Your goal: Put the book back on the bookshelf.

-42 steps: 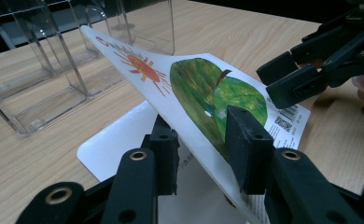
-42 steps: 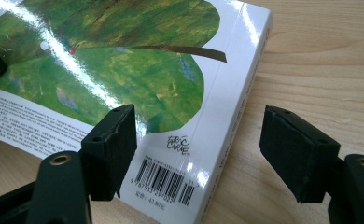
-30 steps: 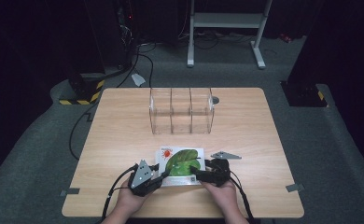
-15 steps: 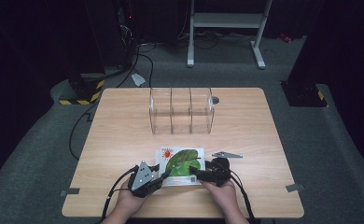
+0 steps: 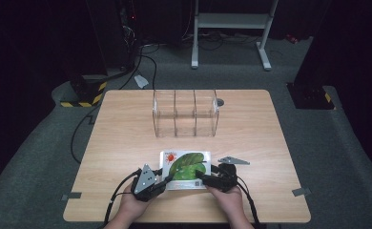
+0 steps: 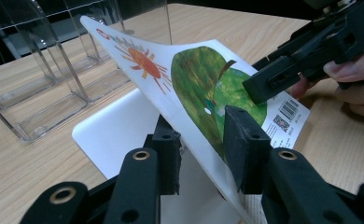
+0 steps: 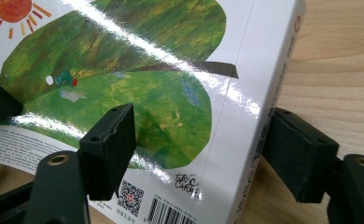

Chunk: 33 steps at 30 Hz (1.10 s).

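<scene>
A picture book (image 5: pixel 184 164) with a green leaf and an orange sun on its cover lies near the table's front edge. My left gripper (image 5: pixel 167 180) is shut on the cover's edge (image 6: pixel 194 79) and holds it raised and bowed above a white page (image 6: pixel 119 135); the jaws (image 6: pixel 201 135) pinch the sheet from both sides. My right gripper (image 5: pixel 199 175) straddles the book's spine edge (image 7: pixel 245 116). Its jaws (image 7: pixel 199 140) have just been closing with the book between them, one over the cover, the other beside the spine, not clamped. Its upper jaw tip (image 6: pixel 264 86) sits on the cover.
A clear acrylic organiser (image 5: pixel 185 113) with three compartments stands at mid-table behind the book, close to the lifted cover (image 6: pixel 40 88). A small round disc (image 5: pixel 220 102) lies by its far right corner. Bare wood surrounds the book (image 5: pixel 127 143).
</scene>
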Tool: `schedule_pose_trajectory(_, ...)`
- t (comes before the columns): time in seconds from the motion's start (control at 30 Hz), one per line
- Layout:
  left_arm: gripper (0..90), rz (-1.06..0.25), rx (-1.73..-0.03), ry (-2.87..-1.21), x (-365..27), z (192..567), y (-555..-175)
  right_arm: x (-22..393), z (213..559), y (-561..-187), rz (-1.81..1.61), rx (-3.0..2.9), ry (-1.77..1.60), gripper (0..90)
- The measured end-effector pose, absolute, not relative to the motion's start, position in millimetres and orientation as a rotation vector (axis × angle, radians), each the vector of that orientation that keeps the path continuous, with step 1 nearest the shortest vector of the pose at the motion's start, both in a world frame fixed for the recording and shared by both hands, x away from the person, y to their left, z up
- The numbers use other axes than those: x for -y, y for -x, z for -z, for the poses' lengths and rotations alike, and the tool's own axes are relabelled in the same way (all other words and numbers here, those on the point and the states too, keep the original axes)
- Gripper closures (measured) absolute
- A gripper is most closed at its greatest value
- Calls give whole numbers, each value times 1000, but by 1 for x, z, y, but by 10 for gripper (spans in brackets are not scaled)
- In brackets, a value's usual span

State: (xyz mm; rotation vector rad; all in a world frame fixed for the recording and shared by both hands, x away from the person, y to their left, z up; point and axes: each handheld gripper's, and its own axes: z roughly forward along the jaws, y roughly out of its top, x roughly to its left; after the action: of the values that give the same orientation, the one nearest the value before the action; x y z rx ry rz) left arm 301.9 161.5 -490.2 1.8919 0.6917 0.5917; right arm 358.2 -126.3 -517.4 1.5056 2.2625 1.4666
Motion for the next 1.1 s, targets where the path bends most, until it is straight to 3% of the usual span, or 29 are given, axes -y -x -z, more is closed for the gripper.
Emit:
schedule_pose_trajectory(0.27, 682, -586, -723, -1878, -165, 490, -304, 127, 511, -348, -1450, -2195, -1435, 359)
schedule_pose_trajectory(1.1, 691, -578, -788, -1941, -162, 506, -315, 137, 495, -327, -1442, -2061, -1263, 420)
